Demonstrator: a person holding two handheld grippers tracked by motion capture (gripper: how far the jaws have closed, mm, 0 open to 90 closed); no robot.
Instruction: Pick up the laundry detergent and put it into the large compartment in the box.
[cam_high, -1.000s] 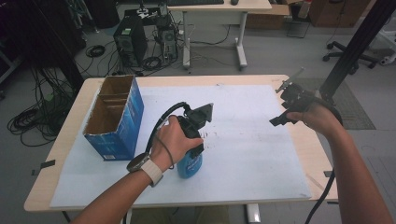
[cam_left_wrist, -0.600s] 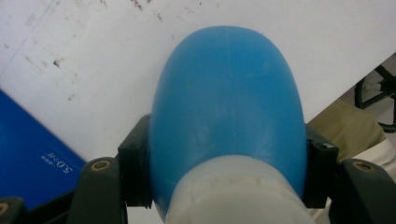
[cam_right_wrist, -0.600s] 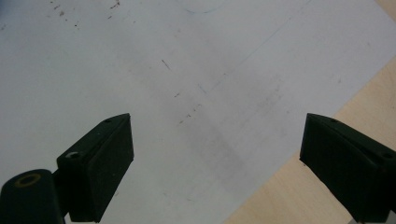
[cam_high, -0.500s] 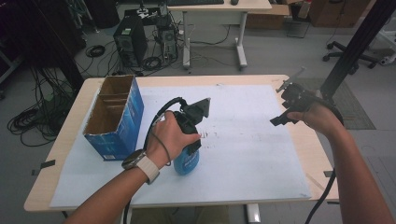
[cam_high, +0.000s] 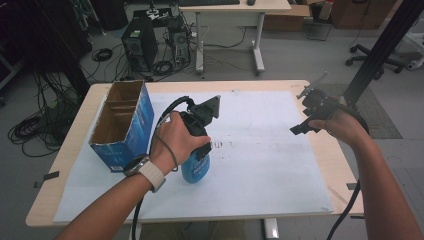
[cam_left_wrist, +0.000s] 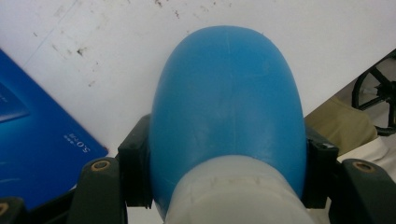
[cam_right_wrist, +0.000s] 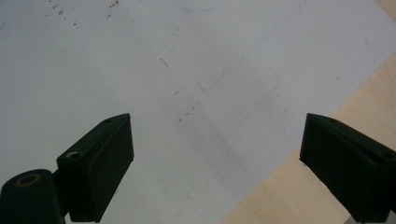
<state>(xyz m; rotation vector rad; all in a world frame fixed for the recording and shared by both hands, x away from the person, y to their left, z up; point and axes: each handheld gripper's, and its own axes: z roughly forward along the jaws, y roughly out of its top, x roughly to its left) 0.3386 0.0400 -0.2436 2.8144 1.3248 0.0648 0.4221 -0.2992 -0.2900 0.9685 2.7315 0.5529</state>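
Observation:
A blue plastic bottle (cam_high: 196, 169) with a pale collar is held over the white sheet (cam_high: 260, 150), just right of the blue box. My left gripper (cam_high: 199, 152) is shut on it. In the left gripper view both pads (cam_left_wrist: 134, 172) press the sides of the bottle (cam_left_wrist: 226, 107), whose rounded blue end points away from the camera. My right gripper (cam_high: 303, 112) hovers near the table's right edge. Its jaws stand wide open over the sheet (cam_right_wrist: 187, 70) with nothing between them, and its midpoint (cam_right_wrist: 217, 168) lies over bare sheet.
An open blue cardboard box (cam_high: 120, 127) with dividers stands at the table's left; its side shows in the left gripper view (cam_left_wrist: 37, 154). The wooden table edge (cam_right_wrist: 327, 93) runs beside the right gripper. Desks, computers and cables lie beyond the table.
My left hand has lifted the blue bottle a little and drawn it slightly left toward the box. The right gripper has stayed where it was, still open.

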